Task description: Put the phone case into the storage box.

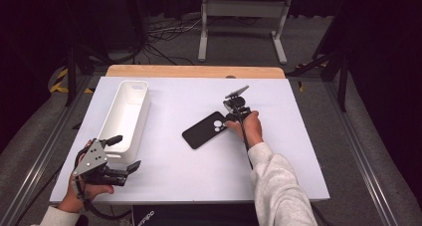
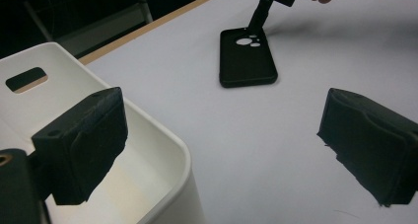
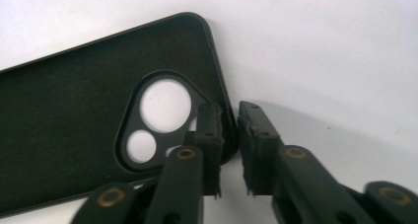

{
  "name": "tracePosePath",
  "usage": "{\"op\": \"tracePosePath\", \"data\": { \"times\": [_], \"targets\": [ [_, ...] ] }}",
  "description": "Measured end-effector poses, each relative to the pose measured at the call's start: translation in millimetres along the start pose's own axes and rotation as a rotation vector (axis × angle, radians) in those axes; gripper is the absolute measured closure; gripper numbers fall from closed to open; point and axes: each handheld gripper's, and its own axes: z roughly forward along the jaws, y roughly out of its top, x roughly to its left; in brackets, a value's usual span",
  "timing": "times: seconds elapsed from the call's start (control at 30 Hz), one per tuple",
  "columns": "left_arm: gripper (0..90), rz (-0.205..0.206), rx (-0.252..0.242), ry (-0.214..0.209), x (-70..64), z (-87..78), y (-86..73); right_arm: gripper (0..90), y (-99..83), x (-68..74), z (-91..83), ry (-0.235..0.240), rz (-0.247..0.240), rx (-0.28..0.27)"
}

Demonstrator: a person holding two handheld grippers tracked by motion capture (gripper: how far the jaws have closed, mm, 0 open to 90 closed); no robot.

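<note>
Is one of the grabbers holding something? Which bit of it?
The right gripper pinches the black phone case by its edge wall beside the camera cutout. The left gripper is open, holding nothing.

one phone case (image 1: 206, 130), one white bin (image 1: 127, 114)

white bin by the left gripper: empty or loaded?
Looks empty. The white bin shows bare inner walls and floor past the left gripper, though its far end is partly hidden.

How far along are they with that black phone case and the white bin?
Nothing looks finished: the phone case lies flat on the table, apart from the white bin. In hand: the right tool straddles the case's rim by the camera cutout, jaws nearly shut. Left: lifting it. The left tool waits open at the bin.
</note>
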Motion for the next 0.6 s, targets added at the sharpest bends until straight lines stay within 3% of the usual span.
{"op": "tracePosePath", "data": {
  "times": [0.4,0.6],
  "targets": [
    [5.4,0.002,0.008,-0.011,-0.7,2.0,-0.1,84.3,-0.2,4.2,0.3,-0.03,0.003,-0.029],
    [5.4,0.009,0.013,-0.019,-1.7,3.8,0.9,85.1,-0.3,6.5,-3.0,-0.035,-0.031,-0.055]
  ]
}}
